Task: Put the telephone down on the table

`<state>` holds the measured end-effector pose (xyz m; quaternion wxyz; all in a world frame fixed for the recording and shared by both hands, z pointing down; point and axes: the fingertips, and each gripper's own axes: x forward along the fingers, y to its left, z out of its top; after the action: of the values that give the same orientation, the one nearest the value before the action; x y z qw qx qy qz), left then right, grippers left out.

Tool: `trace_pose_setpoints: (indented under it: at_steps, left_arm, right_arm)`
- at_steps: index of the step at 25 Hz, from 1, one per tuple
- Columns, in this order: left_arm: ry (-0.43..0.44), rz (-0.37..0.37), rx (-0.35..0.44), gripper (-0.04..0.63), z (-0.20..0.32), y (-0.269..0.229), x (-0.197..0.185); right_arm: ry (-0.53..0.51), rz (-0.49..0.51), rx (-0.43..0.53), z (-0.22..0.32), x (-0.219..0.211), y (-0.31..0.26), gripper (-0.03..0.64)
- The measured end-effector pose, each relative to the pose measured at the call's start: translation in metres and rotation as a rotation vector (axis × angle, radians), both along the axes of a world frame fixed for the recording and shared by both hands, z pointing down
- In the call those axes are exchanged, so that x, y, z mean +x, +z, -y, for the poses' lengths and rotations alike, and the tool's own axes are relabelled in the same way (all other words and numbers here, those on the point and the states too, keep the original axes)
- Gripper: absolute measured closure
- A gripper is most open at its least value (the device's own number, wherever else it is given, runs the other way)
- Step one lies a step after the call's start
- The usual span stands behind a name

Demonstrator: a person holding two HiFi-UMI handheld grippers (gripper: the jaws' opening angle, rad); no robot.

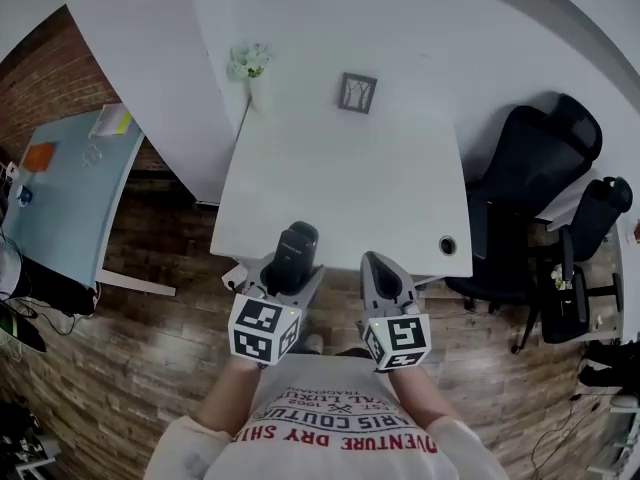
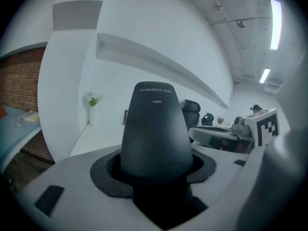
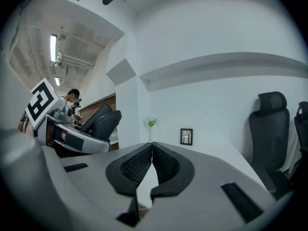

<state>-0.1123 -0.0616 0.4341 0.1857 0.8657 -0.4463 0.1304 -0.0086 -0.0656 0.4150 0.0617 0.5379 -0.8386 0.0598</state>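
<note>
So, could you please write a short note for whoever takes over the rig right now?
Left gripper: shut on the telephone, a dark handset that stands up between the jaws.
Right gripper: shut, empty.
Things: the telephone is in the air by the near edge of the white table. A vase and a small frame stand at the table's far edge.
Done: the telephone is in the grip and at the table.
Left: lower it onto the bare middle of the table, open the left jaws, draw back.
</note>
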Motion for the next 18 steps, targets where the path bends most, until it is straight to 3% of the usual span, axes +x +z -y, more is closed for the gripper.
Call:
trace_pose_setpoints:
  at_steps: [9, 18]
  left_arm:
    - [0.011, -0.003, -0.037, 0.311, 0.067, 0.016, 0.009]
    - [-0.019, 0.020, -0.064, 0.311, 0.152, 0.023, 0.042]
  right_arm:
    - [0.021, -0.017, -0.009, 0.064, 0.013, 0.008, 0.592]
    - [0.003, -0.014, -0.040, 0.155, 0.052, 0.021, 0.592]
